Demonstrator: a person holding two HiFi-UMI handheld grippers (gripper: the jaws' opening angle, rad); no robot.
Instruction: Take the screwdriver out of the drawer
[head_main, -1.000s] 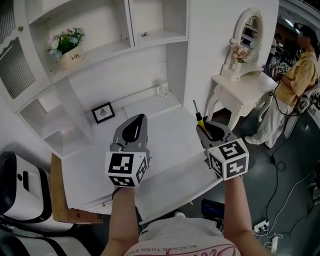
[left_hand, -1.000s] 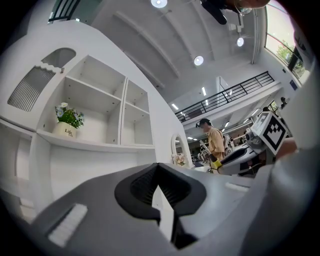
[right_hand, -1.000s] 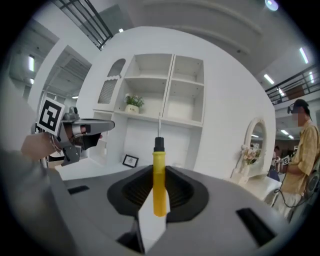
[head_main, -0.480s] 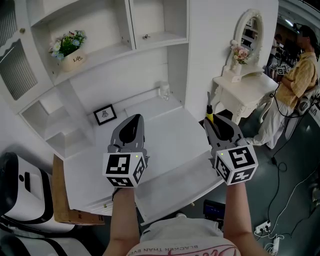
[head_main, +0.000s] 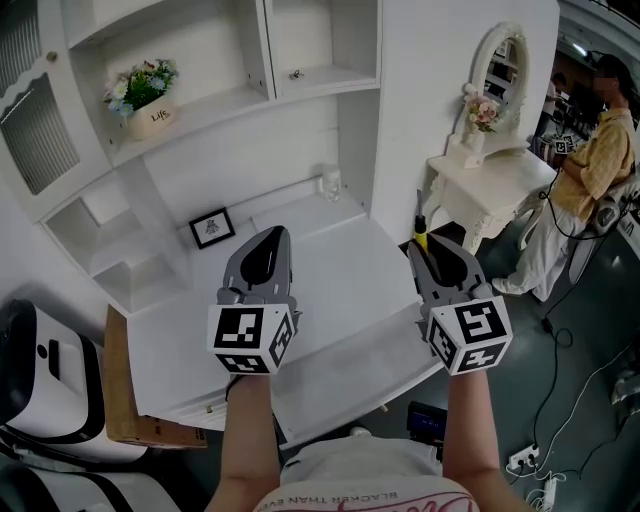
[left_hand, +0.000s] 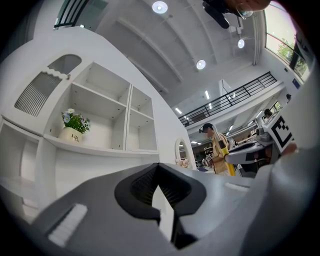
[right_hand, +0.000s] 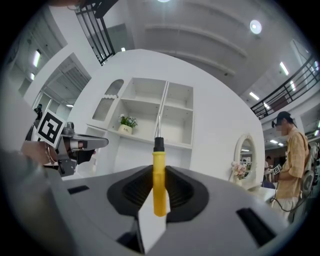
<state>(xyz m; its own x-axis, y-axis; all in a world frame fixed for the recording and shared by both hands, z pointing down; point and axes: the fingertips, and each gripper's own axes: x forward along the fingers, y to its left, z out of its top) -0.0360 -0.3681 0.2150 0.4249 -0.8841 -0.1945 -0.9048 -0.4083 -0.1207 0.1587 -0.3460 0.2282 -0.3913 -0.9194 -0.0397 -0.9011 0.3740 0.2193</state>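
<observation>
White shelves (head_main: 230, 100) rise ahead of both claws, and the white surface (head_main: 340, 250) lies under them. The right claw (right_hand: 159, 172) is clenched on the yellow handle of the screwdriver (right_hand: 159, 185), which stands up between its jaws with the metal end above. I think it is squeezed tight like this so it cannot slip. The open drawer (head_main: 350, 370) sits below and behind this claw, so the screwdriver looks out of it. The left claw (left_hand: 158, 167) is closed on nothing, waiting beside the right claw.
</observation>
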